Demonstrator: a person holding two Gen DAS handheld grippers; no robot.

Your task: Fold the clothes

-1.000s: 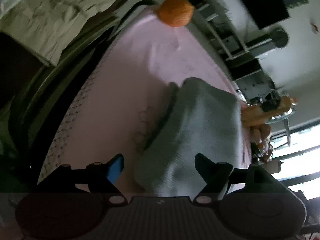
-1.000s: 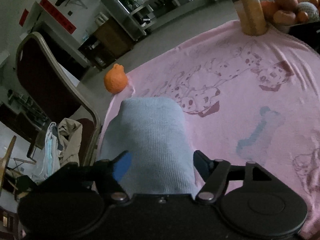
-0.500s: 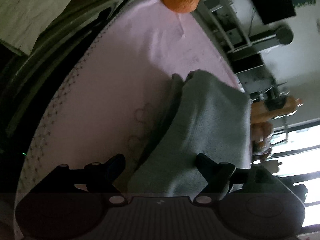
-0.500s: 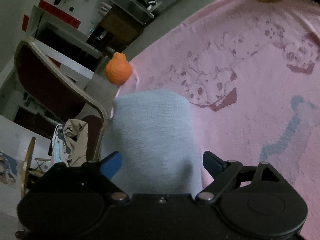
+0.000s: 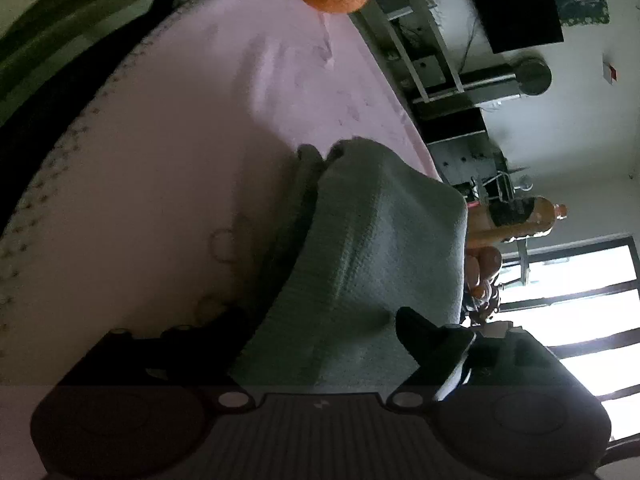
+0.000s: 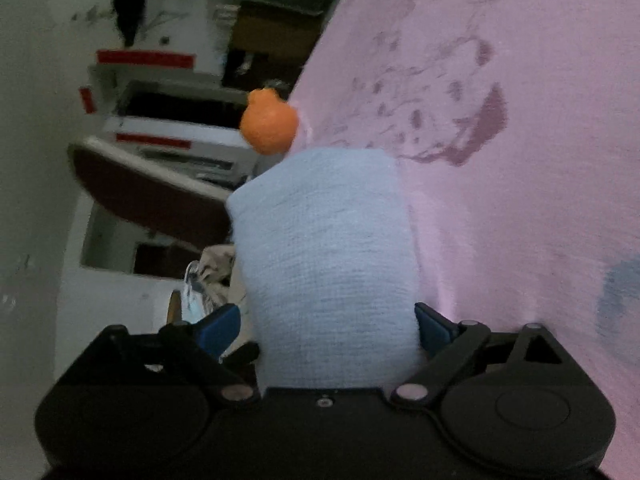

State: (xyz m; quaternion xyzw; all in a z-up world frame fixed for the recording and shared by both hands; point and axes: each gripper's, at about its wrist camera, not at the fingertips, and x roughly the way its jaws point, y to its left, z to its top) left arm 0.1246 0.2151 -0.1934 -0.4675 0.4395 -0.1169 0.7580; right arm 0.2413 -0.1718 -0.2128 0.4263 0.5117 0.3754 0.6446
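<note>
Pale blue knit garment point(image 6: 328, 264), doubled over into a rounded bundle, lying near the edge of a pink printed blanket point(image 6: 520, 200) that covers the table; seen from the left wrist as a grey-green mound point(image 5: 372, 264) with stacked layers showing at its far end. Close, ribbed weave, matt surface, soft bulging folds with no sharp crease. Judged light, limp and compliant: likely to sag and slip out of its fold if lifted by one layer alone, not fragile, not slippery against the blanket's nap. Best taken at an edge where all layers can be pinched together, or at two corners at once to keep the fold square.

Right gripper point(image 6: 328, 328) with blue-padded fingers standing either side of the bundle, spread to about its full width; contact with the cloth not decidable from this view. Left gripper point(image 5: 320, 344) likewise spread, right finger lying over the cloth, left finger lost in shadow; no pinch visible.

Orange plush ball point(image 6: 269, 123) just beyond the garment at the blanket's corner, apart from it. Dark-red chair point(image 6: 148, 196) beside the table. Bottle and fruit point(image 5: 516, 220) past the bundle, left-wrist view.
</note>
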